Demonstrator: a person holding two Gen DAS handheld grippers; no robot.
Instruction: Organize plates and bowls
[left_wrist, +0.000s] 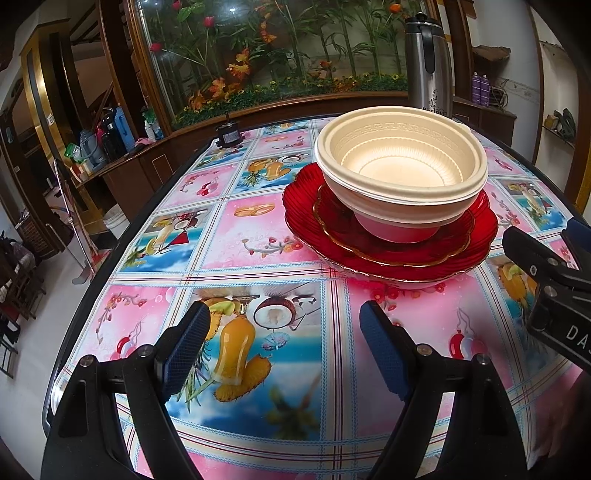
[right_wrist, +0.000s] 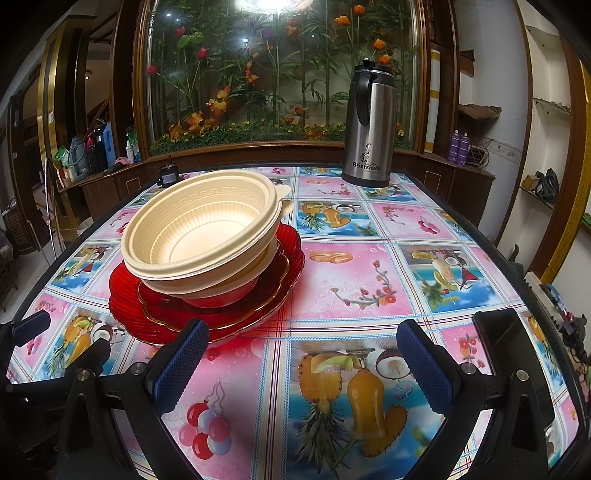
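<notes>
Cream plastic bowls (left_wrist: 400, 166) sit nested in a stack on red glass plates (left_wrist: 391, 243), a smaller gold-rimmed plate on a larger one. The stack also shows in the right wrist view, bowls (right_wrist: 201, 236) on plates (right_wrist: 221, 314). My left gripper (left_wrist: 284, 343) is open and empty, low over the tablecloth, in front and left of the stack. My right gripper (right_wrist: 301, 363) is open and empty, in front and right of the stack; its left finger (right_wrist: 181, 365) is near the plate rim. The right gripper also shows at the right edge of the left wrist view (left_wrist: 546, 273).
The table (right_wrist: 369, 280) has a bright fruit-print cloth. A steel thermos jug (right_wrist: 369, 125) stands at the far edge. A small black object (left_wrist: 228, 134) sits at the far left corner. A dark phone (right_wrist: 506, 354) lies near the right edge. A cabinet and glass planter stand behind.
</notes>
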